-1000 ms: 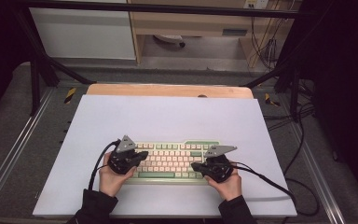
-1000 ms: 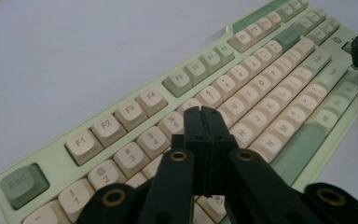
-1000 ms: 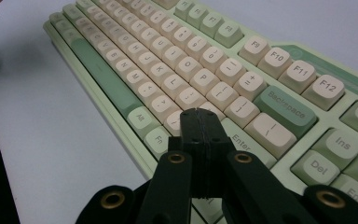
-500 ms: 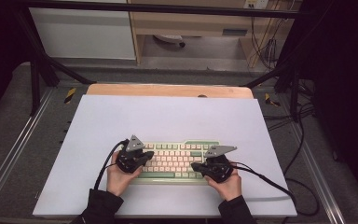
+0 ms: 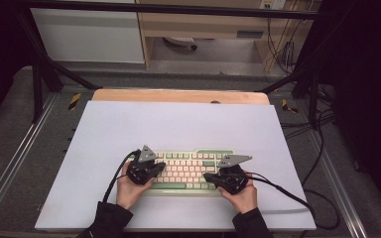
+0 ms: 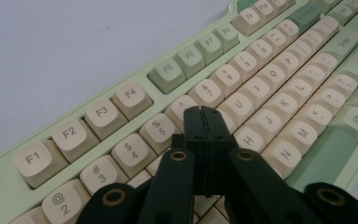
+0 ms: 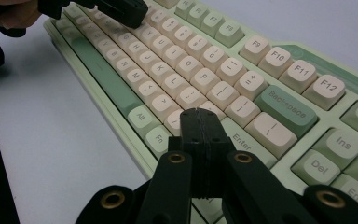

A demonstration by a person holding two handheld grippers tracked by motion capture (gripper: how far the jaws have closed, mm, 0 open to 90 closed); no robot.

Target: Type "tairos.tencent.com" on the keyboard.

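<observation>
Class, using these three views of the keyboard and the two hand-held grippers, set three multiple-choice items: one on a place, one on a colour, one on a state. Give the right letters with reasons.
1. Where does the keyboard lie?
A. on the near part of the white sheet
B. on the floor
C. on the bare wooden strip at the far edge

2. What colour is the Backspace key?
A. red
B. green
C. black

3. How do the jaws of the left hand-held gripper stand?
A. wide open
B. closed on a pen
C. shut, nothing between them

Answers:
1 A: the high view shows it on the sheet, close to the person's edge.
2 B: the right gripper view shows it darker green among cream keys.
3 C: the left gripper view shows the two black jaws pressed together over the keys.
</observation>
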